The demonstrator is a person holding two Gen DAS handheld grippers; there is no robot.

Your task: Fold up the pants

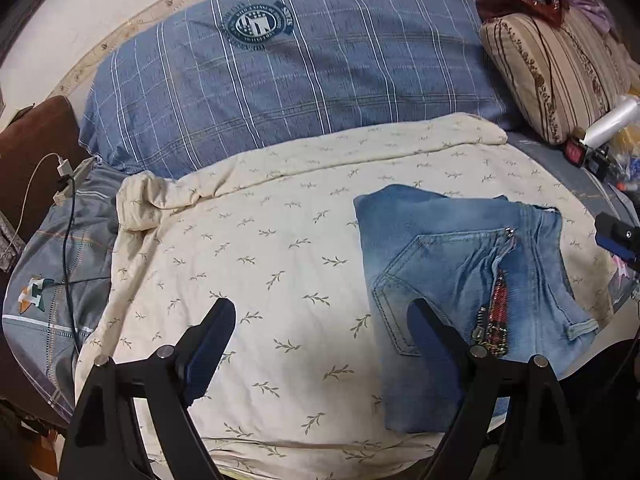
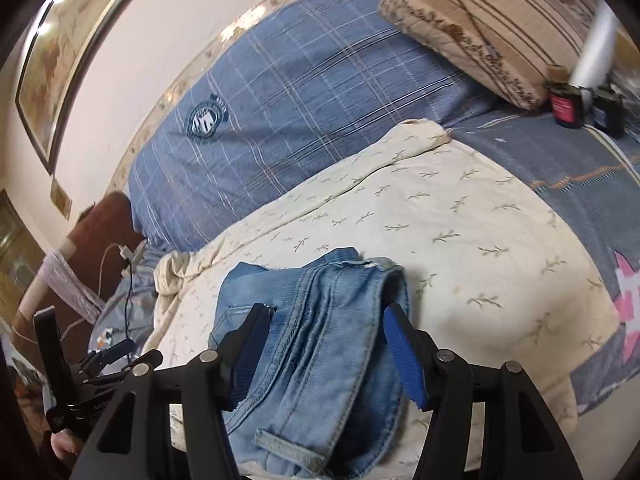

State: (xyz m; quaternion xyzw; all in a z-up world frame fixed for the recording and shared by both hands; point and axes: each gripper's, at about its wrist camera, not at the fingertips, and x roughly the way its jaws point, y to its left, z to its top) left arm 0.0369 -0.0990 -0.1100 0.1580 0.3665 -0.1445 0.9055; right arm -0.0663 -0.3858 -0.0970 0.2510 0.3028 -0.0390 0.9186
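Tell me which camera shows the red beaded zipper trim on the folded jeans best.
The left wrist view: the red beaded zipper trim lies in plain sight on the folded jeans. The right wrist view shows only denim folds, no trim.

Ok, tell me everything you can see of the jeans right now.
The jeans are light, faded blue denim, folded into a compact bundle lying flat on the cream leaf-print blanket. A stitched back pocket faces up, beside a zipper with red trim; a belt loop and layered folded edges show at one side. Both the left gripper and right gripper are open above it, and neither grips the cloth.
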